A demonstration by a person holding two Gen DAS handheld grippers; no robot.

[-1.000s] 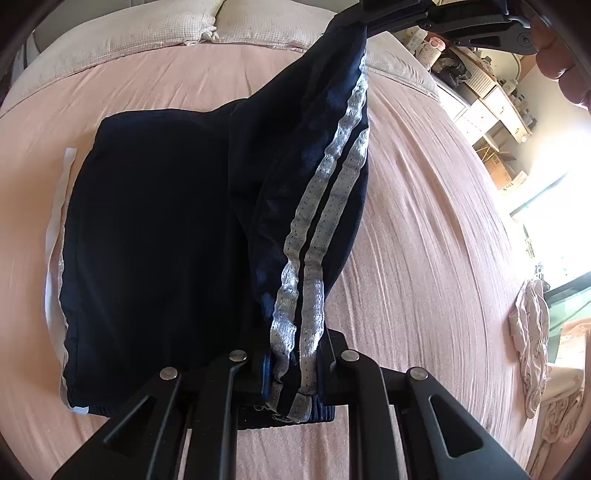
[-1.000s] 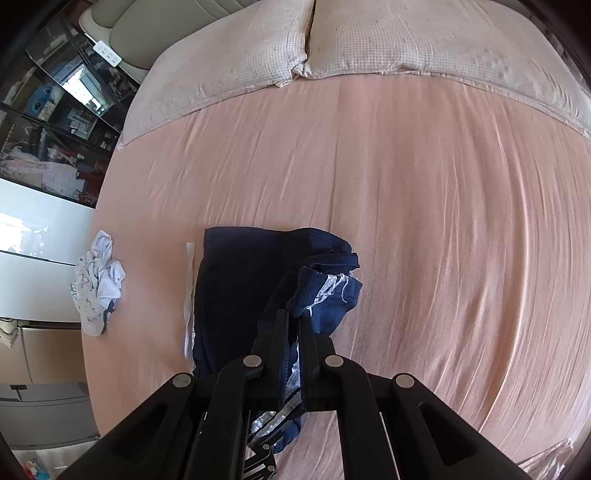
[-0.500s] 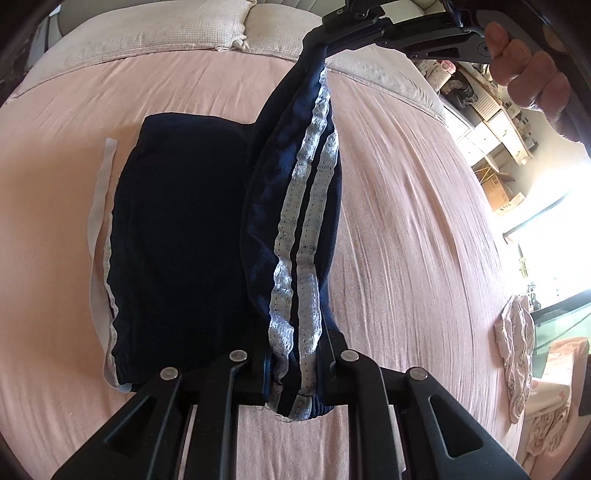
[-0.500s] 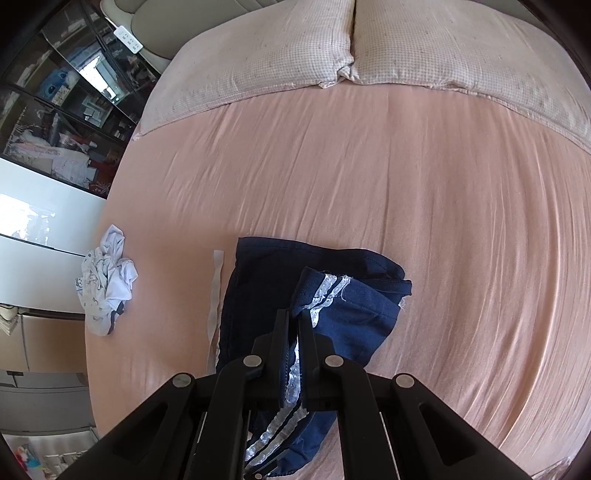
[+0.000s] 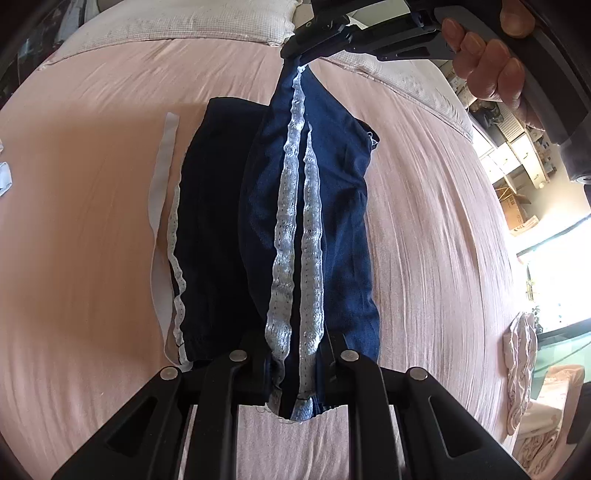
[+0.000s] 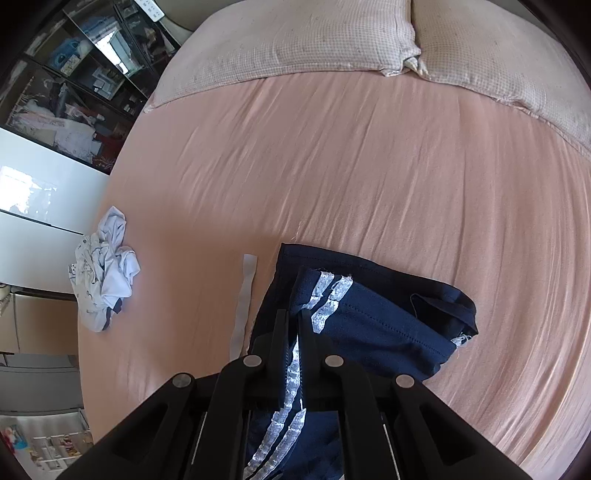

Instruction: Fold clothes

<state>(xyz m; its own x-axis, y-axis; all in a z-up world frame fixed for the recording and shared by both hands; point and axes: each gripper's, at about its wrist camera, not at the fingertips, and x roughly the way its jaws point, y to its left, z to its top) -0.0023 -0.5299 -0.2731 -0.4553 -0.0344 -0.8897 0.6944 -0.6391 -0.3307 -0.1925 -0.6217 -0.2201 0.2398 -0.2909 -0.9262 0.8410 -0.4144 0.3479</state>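
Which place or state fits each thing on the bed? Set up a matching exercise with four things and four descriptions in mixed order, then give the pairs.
Things:
1. navy shorts
2. white strip
3. crumpled white garment
4. pillows

Descriptions:
A. lies flat just beside the shorts' striped edge
B. at the head of the bed
C. one fold held up between the left gripper and the right gripper
D. bunched near the bed's edge, apart from the shorts

Pairs: 1-C, 2-A, 3-D, 4-B

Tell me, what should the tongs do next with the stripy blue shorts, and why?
Probably lower both tongs together: the left tongs and right tongs each pinch the striped edge of the shorts, stretched taut above the half lying on the bed.
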